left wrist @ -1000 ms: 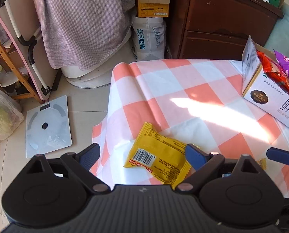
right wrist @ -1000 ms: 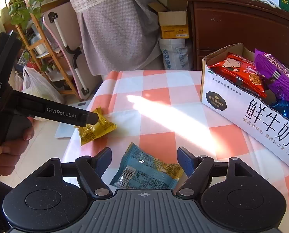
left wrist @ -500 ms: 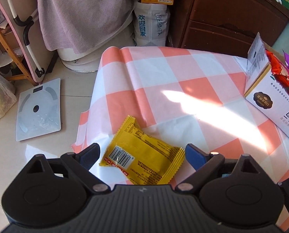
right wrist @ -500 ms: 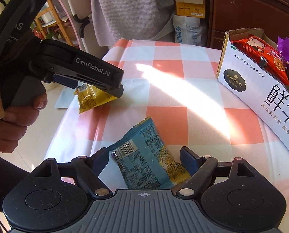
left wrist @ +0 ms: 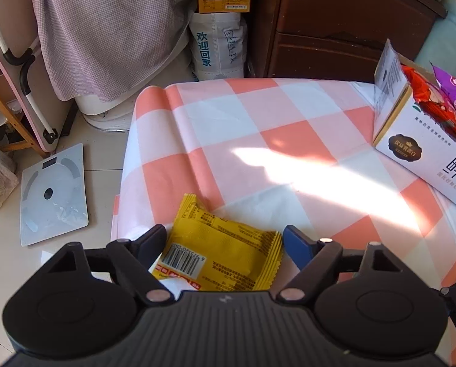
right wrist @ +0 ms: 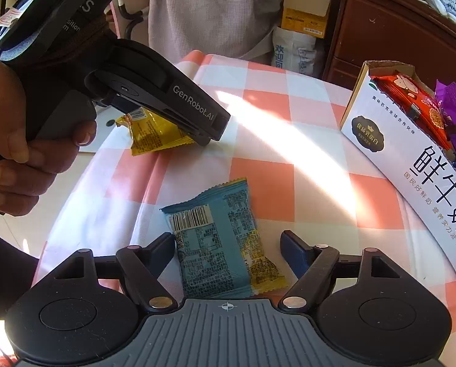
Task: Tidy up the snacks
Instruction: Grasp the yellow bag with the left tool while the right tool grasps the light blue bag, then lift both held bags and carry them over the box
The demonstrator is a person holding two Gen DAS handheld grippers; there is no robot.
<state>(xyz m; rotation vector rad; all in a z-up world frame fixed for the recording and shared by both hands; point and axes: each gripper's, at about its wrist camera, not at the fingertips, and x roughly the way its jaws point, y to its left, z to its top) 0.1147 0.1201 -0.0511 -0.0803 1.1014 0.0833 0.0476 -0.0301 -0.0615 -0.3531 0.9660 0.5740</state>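
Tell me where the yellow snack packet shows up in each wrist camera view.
Left wrist: yellow snack packet at bottom centre, between the closing left gripper fingers.
Right wrist: same packet at upper left, under the left gripper.
Shared landmark: the white milk carton box of snacks, at right in both.

Both grippers dropped toward the table. Left gripper (left wrist: 225, 238) now straddles the yellow foil snack packet (left wrist: 218, 253) at lower centre, jaws closing. Right gripper (right wrist: 228, 243) rolled; blue foil snack packet (right wrist: 222, 238) now sits lengthwise between its closing jaws.
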